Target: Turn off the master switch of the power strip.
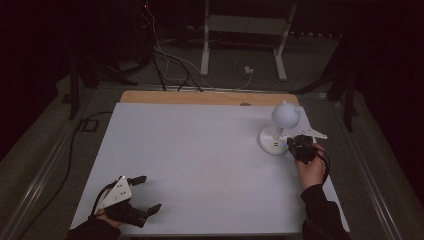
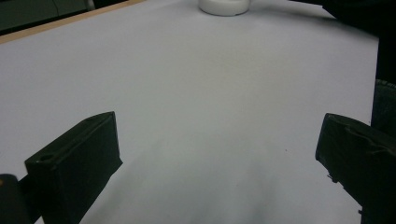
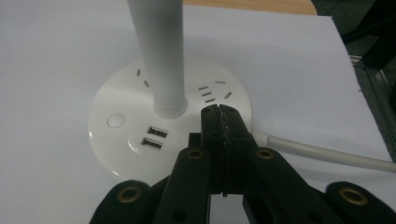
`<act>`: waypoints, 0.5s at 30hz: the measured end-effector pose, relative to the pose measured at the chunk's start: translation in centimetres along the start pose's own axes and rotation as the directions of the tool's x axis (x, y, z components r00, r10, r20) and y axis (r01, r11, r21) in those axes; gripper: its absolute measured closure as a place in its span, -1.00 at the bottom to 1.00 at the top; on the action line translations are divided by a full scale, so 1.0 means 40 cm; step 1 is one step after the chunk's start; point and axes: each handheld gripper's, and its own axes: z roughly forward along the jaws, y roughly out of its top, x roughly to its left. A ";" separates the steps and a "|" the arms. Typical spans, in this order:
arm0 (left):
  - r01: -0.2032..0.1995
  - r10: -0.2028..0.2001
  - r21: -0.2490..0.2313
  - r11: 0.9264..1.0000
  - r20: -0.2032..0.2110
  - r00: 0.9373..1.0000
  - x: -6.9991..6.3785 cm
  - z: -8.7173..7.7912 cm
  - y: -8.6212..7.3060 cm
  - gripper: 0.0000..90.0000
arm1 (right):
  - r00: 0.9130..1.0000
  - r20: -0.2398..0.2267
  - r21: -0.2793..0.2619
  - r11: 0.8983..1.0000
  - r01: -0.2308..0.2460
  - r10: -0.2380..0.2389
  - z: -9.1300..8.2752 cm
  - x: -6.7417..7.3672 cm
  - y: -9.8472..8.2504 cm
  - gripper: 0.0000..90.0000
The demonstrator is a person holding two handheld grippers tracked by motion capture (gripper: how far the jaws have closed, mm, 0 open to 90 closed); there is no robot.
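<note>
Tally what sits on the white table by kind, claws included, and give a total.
Desk lamp with round socket base: 1
Lamp power cable: 1
Handheld claws: 2, the left claw open, the right claw shut over the lamp base
Total: 4

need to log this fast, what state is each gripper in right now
Left gripper: open, jaws wide apart over the white table, holding nothing.
Right gripper: closed, jaws pressed together with nothing between them, tips over the lamp base.
</note>
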 end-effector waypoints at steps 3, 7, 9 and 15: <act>-0.003 0.003 0.002 1.000 0.001 1.000 0.000 0.000 0.000 -0.99 | 1.000 0.000 0.004 1.000 0.014 -0.014 0.005 0.006 -0.004 1.00; -0.005 0.005 0.005 1.000 0.000 1.000 -0.001 0.001 0.000 -0.99 | 1.000 0.007 0.002 1.000 0.023 -0.023 0.011 0.008 -0.008 1.00; -0.005 0.005 0.003 1.000 0.001 1.000 -0.001 0.001 0.000 -0.99 | 1.000 0.009 -0.001 1.000 0.024 -0.024 0.013 0.008 -0.009 1.00; -0.004 0.004 0.006 1.000 0.003 1.000 -0.002 0.003 -0.001 -0.99 | 0.999 0.013 0.003 0.999 0.035 -0.036 0.022 0.009 -0.016 1.00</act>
